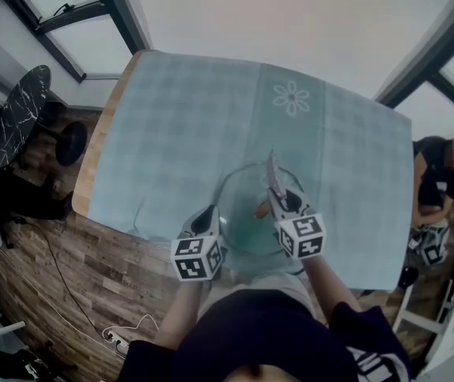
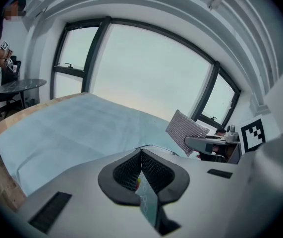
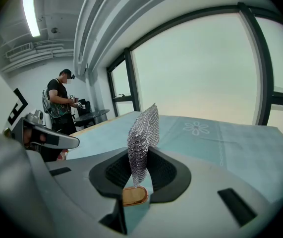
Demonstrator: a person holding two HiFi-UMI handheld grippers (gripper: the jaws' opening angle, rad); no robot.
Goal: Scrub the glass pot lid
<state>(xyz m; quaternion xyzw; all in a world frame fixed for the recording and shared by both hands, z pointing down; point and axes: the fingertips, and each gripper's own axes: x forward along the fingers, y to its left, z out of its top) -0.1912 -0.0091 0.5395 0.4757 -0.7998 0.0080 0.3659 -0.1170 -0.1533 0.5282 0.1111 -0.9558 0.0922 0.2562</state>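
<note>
Left gripper (image 2: 143, 175) has its jaws pressed together on a thin, bluish-clear edge, the rim of the glass pot lid (image 1: 246, 193). In the head view it holds the lid at the left side. Right gripper (image 3: 140, 170) pinches a silver mesh scrubber (image 3: 143, 133), which stands upright out of its jaws.

The lid is at the near side of the table (image 1: 98, 146), over a pale blue tablecloth (image 1: 179, 110) with a flower print (image 1: 291, 98). I cannot tell if the lid rests on the cloth or is lifted a little. In the head view the right gripper is over the right part of the lid, and the scrubber points away from the person, above the glass.

A small brown oval piece (image 3: 134, 196) shows just under the right jaws; what it is, I cannot tell. A second person (image 1: 437, 177) is beyond the right corner of the table. A round dark side table (image 1: 20, 114) stands at the left, well apart.
</note>
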